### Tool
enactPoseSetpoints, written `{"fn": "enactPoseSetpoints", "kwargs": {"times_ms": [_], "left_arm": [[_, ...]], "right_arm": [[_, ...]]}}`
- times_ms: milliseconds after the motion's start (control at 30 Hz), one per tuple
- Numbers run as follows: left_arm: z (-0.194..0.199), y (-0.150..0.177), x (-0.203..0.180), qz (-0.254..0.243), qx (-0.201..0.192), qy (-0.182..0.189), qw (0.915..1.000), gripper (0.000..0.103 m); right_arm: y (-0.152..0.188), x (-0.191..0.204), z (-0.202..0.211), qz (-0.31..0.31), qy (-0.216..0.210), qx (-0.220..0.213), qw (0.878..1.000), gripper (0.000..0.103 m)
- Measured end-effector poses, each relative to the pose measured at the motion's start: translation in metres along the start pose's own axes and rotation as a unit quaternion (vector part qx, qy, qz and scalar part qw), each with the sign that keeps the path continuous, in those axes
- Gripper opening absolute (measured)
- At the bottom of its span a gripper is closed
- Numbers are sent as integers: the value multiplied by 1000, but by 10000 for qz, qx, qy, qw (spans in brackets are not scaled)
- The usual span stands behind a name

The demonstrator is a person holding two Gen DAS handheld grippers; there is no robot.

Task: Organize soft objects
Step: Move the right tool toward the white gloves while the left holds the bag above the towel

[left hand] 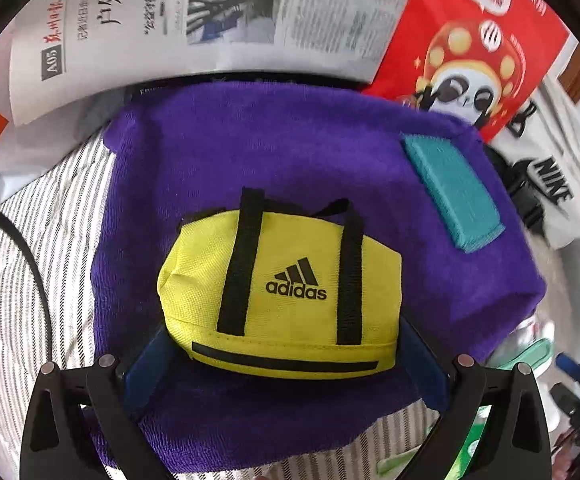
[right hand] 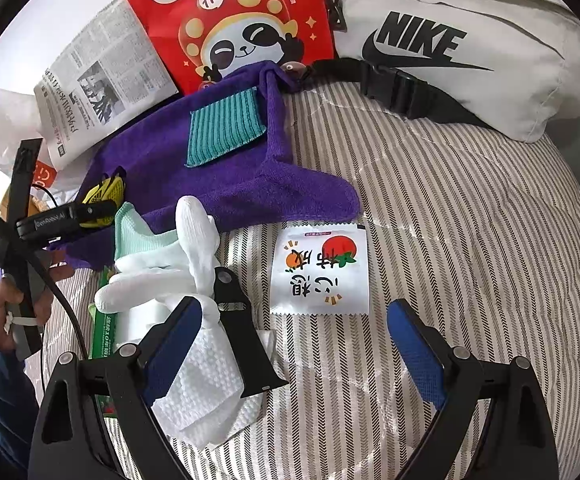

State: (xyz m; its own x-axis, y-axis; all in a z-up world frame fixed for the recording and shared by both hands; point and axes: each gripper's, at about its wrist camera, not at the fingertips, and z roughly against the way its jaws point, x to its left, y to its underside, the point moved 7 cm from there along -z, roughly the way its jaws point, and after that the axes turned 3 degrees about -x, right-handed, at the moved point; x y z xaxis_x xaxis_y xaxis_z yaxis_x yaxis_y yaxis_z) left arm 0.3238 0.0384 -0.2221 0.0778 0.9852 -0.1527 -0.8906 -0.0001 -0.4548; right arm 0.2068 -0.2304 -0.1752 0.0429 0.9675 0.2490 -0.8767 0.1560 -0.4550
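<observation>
From my left gripper point(left hand: 284, 364), blue pads flank the yellow bag point(left hand: 282, 300) on the purple towel point(left hand: 290, 152), apparently gripping; soft, light, best squeezed mid-body; my right gripper point(right hand: 293, 344) gapes empty, white glove point(right hand: 194, 248) ahead-left.

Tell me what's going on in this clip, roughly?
A person with a hand-held gripper in each hand is sorting soft items on a striped bed cover. The left hand-held gripper is closed on a small yellow Adidas bag, over a purple towel that carries a folded teal cloth. The right hand-held gripper hangs open, empty, above the cover, between a pile of white gloves and cloths and a white snack packet.
</observation>
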Motion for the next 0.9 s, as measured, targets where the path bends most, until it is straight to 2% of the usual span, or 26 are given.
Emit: {"fn": "enactPoseSetpoints", "kwargs": {"times_ms": [100, 200, 367, 500, 533, 733, 900], "left_arm": [[5, -1, 3, 215, -117, 216, 9995, 103], [11, 2, 3, 319, -164, 271, 9990, 103], [20, 5, 12, 444, -342, 217, 9982, 103], [21, 0, 10, 243, -536, -171, 9981, 103], [22, 1, 7, 130, -580, -145, 9981, 103], [23, 2, 11, 158, -716, -81, 9973, 103], [16, -1, 10, 194, -562, -113, 9982, 103]], "right_arm": [[1, -2, -3, -39, -7, 29, 10000, 93], [2, -4, -4, -68, -27, 40, 10000, 93], [3, -6, -6, -117, -56, 57, 9999, 93], [2, -7, -6, -96, -63, 44, 9999, 93], [2, -7, -6, -96, -59, 39, 9999, 93], [0, -6, -10, -102, -41, 51, 9999, 93], [0, -2, -14, -75, -69, 75, 9999, 93]]}}
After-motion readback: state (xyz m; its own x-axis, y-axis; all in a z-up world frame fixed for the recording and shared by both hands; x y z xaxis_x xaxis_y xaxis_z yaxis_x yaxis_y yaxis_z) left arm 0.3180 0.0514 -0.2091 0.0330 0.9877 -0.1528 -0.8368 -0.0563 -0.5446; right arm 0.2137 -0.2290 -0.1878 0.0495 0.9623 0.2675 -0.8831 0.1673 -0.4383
